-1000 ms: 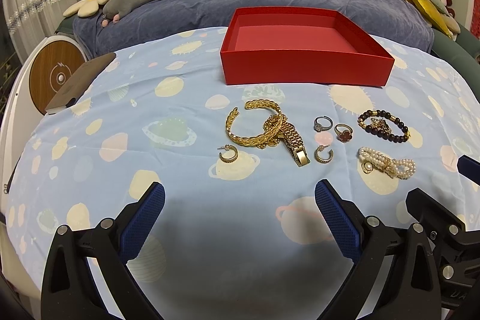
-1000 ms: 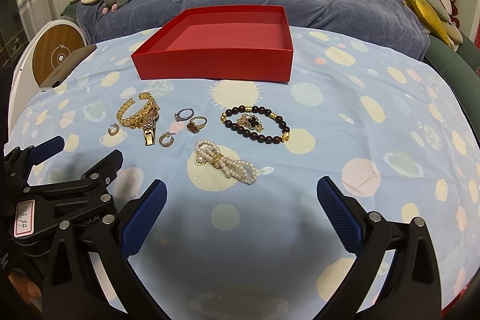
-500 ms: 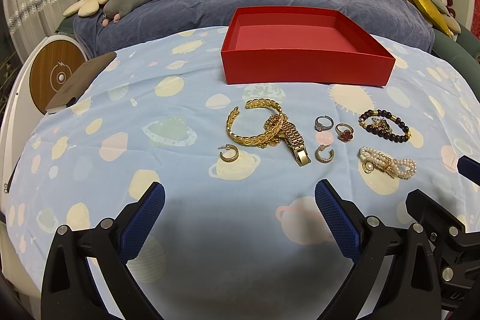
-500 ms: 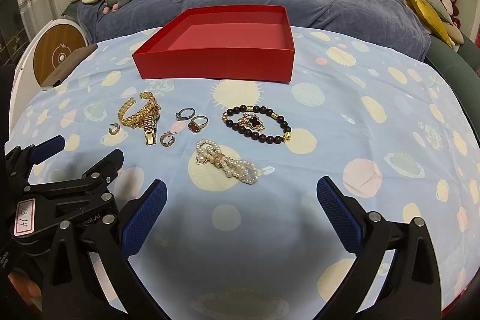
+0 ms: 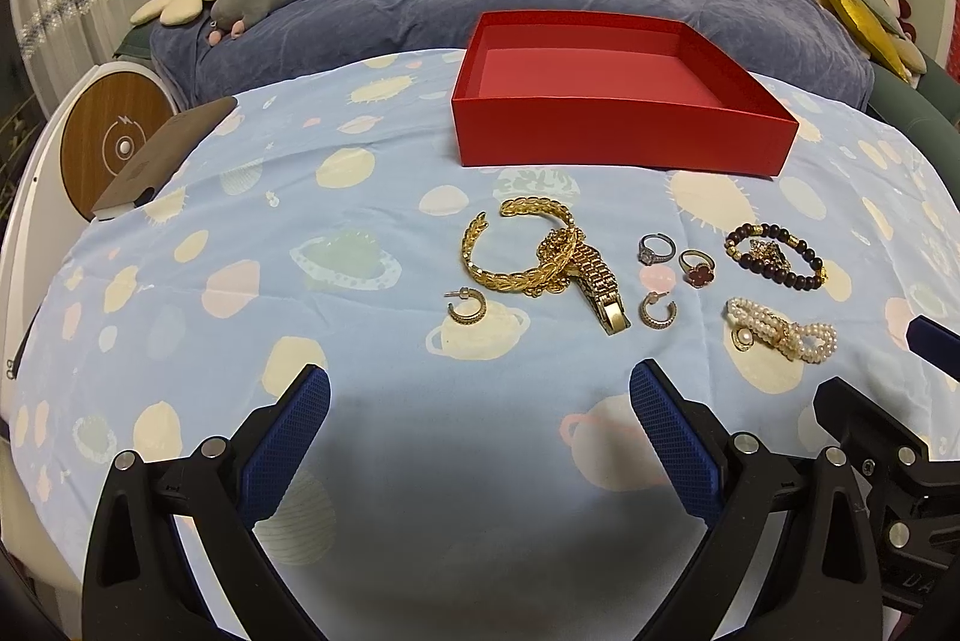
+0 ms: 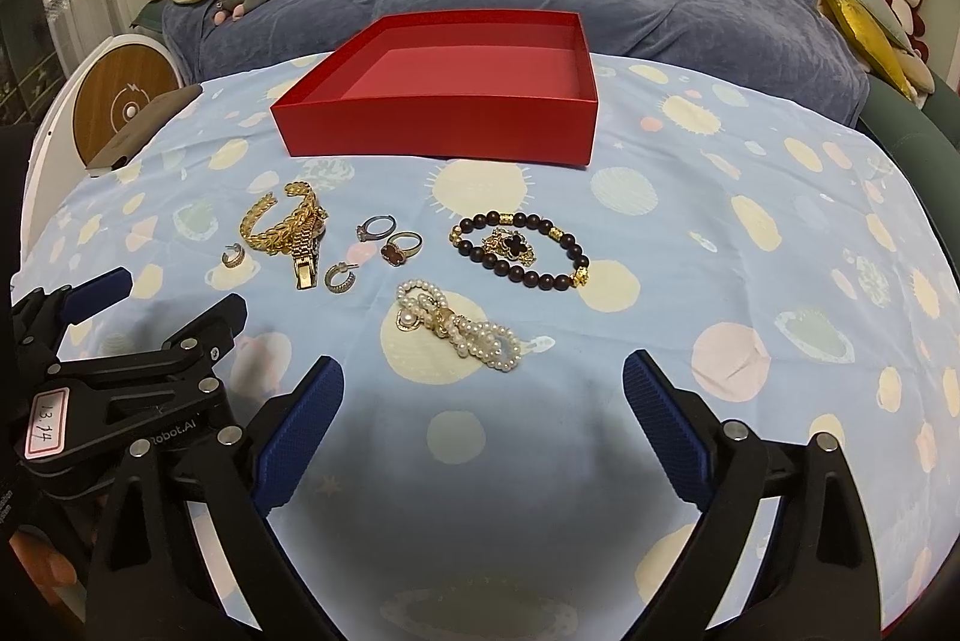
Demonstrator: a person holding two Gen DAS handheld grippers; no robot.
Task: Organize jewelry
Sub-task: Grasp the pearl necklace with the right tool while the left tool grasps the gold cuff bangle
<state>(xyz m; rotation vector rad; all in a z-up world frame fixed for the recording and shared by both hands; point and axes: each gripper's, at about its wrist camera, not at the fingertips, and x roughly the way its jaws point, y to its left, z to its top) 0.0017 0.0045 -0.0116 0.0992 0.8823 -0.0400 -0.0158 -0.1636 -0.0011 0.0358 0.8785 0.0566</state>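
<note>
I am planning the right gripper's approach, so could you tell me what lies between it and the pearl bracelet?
Only bare patterned cloth; the right wrist view shows the closing right gripper empty, just short of the pearl bracelet.

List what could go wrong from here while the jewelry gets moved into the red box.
1. The gold bangle and the gold link bracelet lie tangled; lifting one will likely drag the other.
2. The two rings and the hoop earrings are small and flat on the loose tablecloth; a wide claw may pinch fabric or flick them away.
3. The right claw, empty, is closing well short of the pearl bracelet.
</note>
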